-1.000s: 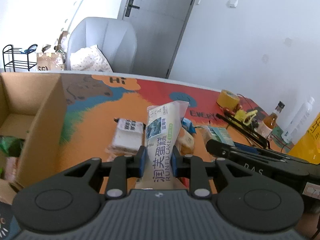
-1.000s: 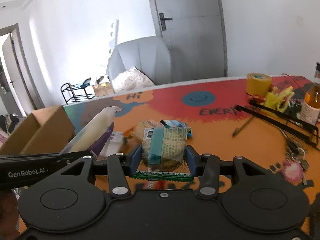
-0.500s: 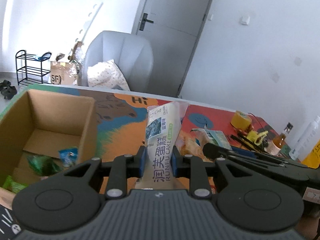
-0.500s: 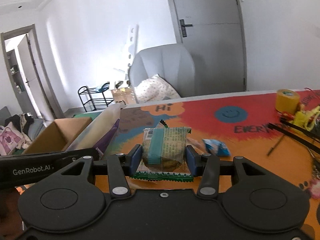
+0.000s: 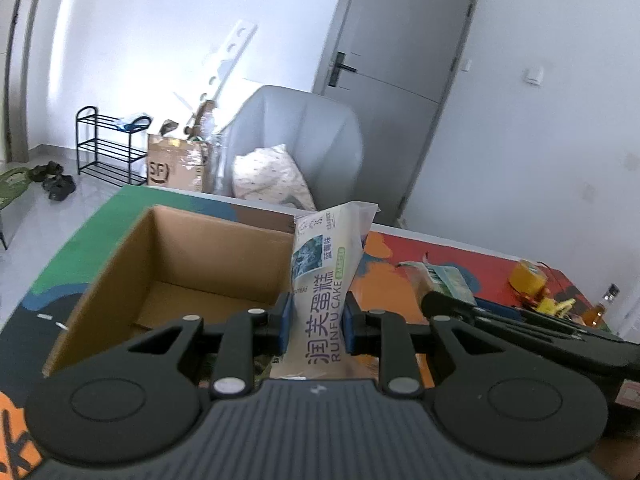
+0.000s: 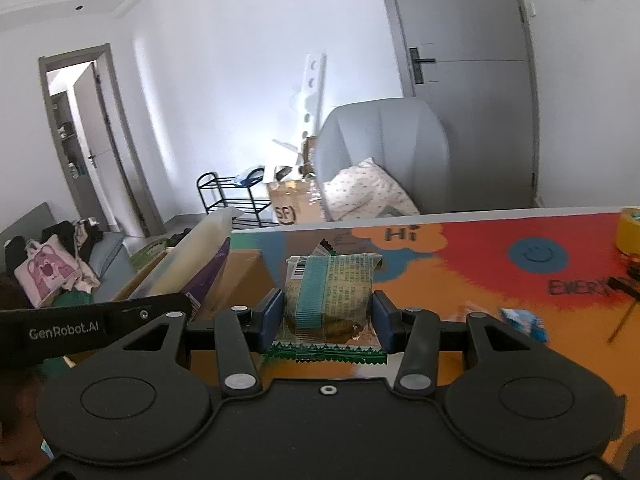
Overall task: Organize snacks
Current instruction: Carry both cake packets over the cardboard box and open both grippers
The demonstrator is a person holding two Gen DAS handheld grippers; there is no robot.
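My left gripper (image 5: 316,326) is shut on a long white cake packet (image 5: 326,280) and holds it upright over the near right edge of the open cardboard box (image 5: 180,256). My right gripper (image 6: 326,318) is shut on a green wrapped cookie packet (image 6: 330,294), held above the colourful table mat (image 6: 480,280). In the right wrist view the left gripper's cake packet (image 6: 196,268) shows at the left, with the box (image 6: 240,268) behind it. In the left wrist view the cookie packet (image 5: 444,278) shows at the right.
A small blue snack packet (image 6: 524,322) lies on the mat to the right. A yellow tape roll (image 6: 628,230), black tools and an amber bottle (image 5: 600,308) sit at the table's far right. A grey armchair (image 5: 304,148) stands behind the table.
Both grippers have risen and swung left with their packets. The left gripper now holds the cake packet over the cardboard box; the loose snack pile has dropped out of view.
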